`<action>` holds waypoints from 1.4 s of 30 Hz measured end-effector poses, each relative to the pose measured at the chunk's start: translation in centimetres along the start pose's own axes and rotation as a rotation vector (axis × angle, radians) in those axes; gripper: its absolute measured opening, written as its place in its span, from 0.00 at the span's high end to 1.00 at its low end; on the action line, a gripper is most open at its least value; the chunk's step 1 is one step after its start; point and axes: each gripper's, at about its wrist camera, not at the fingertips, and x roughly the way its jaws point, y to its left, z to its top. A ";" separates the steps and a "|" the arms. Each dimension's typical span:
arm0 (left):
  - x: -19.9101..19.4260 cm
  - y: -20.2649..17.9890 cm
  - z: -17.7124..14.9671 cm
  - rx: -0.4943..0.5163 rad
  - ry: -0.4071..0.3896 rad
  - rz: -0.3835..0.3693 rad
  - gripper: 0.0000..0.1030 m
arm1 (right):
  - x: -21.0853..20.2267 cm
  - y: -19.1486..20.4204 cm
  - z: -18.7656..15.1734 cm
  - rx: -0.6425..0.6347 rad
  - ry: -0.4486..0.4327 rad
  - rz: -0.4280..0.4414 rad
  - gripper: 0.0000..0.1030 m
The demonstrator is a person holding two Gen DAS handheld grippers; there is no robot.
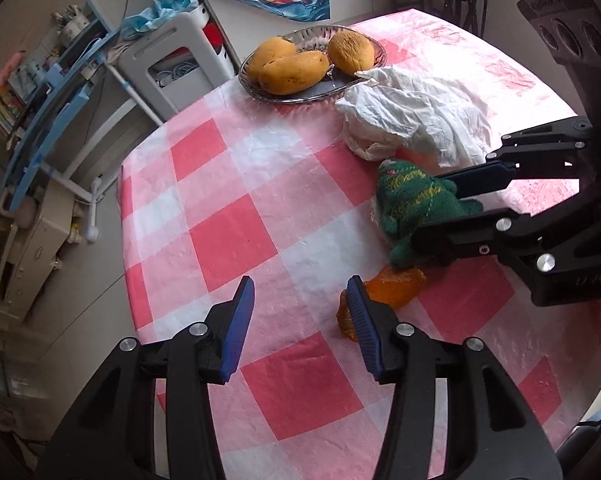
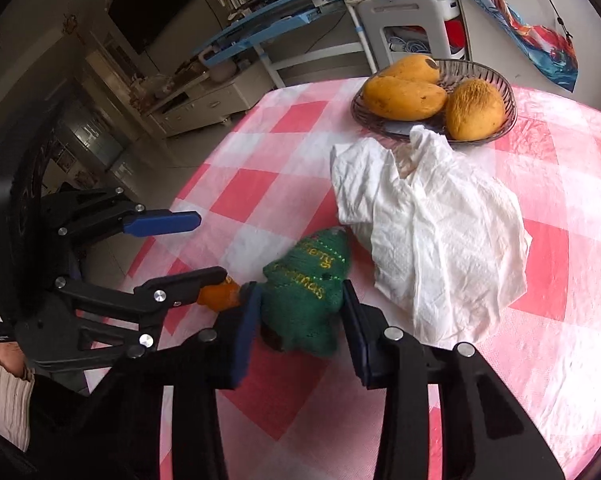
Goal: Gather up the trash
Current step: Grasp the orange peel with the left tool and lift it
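An orange mango peel (image 1: 392, 289) lies on the checked tablecloth; in the right wrist view (image 2: 219, 297) it shows beside my left gripper's lower finger. My left gripper (image 1: 300, 296) is open, its right finger touching the peel's left edge. A green knitted Christmas-tree toy (image 2: 305, 289) lies beside a crumpled white tissue (image 2: 428, 236). My right gripper (image 2: 298, 312) is open with its jaws around the toy's lower part. From the left wrist view the right gripper (image 1: 440, 204) straddles the toy (image 1: 408, 196), with the tissue (image 1: 416, 112) behind.
A glass dish (image 2: 504, 120) with three mangoes (image 2: 404, 98) stands at the table's far side. The table edge (image 1: 124, 208) drops off to the left. A white stool (image 1: 168, 60) and blue shelving (image 1: 56, 96) stand beyond it.
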 end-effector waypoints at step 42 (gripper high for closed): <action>-1.1 -4.3 -2.5 0.007 0.003 -0.100 0.61 | -5.4 3.2 -5.0 -0.242 0.069 -0.105 0.68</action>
